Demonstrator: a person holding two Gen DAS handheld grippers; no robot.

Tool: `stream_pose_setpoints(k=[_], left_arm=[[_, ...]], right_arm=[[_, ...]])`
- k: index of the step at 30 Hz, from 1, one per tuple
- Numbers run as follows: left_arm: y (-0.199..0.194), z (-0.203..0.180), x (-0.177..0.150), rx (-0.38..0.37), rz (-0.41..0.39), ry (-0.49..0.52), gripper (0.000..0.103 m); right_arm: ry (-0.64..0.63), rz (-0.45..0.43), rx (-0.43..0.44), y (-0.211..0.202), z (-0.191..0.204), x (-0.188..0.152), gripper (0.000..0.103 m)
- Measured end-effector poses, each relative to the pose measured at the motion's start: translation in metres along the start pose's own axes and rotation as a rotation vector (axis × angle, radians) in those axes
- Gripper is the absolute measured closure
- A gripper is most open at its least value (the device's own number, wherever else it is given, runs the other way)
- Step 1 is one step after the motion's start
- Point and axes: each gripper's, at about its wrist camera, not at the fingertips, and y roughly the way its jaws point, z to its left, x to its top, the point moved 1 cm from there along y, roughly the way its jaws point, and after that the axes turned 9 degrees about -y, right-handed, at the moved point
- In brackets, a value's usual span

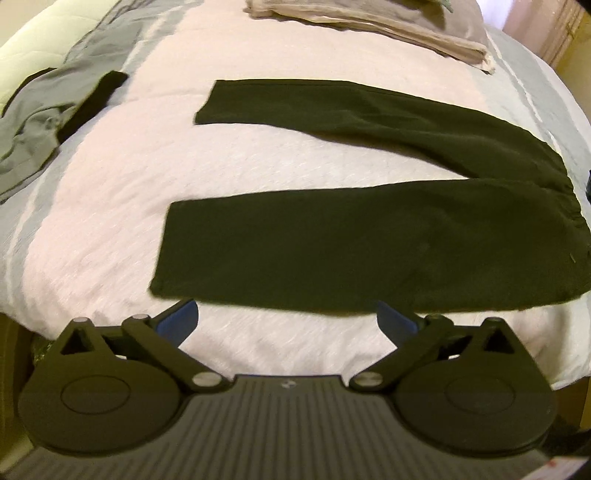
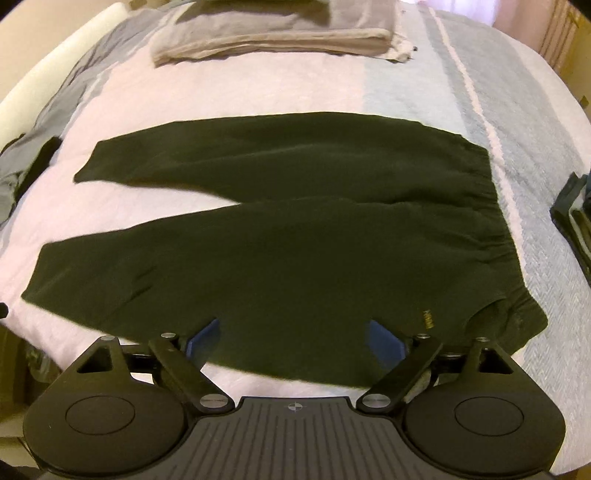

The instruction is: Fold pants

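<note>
A pair of dark pants (image 2: 280, 236) lies spread flat on a bed covered by a pale pink and grey striped blanket (image 2: 258, 88). All positions here are given relative to the pants. Their two legs stretch to the left and splay apart, with blanket showing in the wedge between them. The elastic, gathered waistband (image 2: 495, 206) sits at their right end. A small yellow mark (image 2: 427, 319) shows on the fabric near the waistband's near corner.

The left gripper (image 1: 287, 320) hovers at the near edge of the pants, by the hem end of the nearer leg. Its blue-padded fingers (image 1: 177, 319) are spread wide apart, holding nothing.

The right gripper (image 2: 293, 339) is over the near edge of the pants, closer to the waistband. Its blue fingers (image 2: 384, 343) are also spread wide, with the dark fabric lying between and beneath them; whether they touch the cloth cannot be told.

Beyond the pants, at the far side of the bed, lies a stack of folded beige and grey cloth (image 2: 273, 33). To the left of the leg hems is a crumpled grey garment (image 1: 33, 122) with a dark piece (image 1: 92, 103) on it. To the right of the waistband, at the bed's edge, sits a pile of dark folded items (image 2: 576, 225).
</note>
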Motion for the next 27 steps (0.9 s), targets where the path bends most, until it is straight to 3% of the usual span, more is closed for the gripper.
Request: stream_pose_setpoints(k=[9,19,27], left_arm=[[-0.01,0.004,-0.016,0.005,-0.013,-0.02,0.001],[-0.022,-0.042,-0.013,-0.037,-0.042,0.001,0.001],[-0.021,-0.075,-0.006,-0.049,-0.044,0.082,0.001]], right_arm=[[-0.05,0.038,0.009,-0.01,0.011,-0.007,0.016],[-0.019,0.043,-0.042,-0.029,-0.024,-0.022,0.016],[0.035,0.039,-0.06,-0.04,-0.045,-0.038,0.016]])
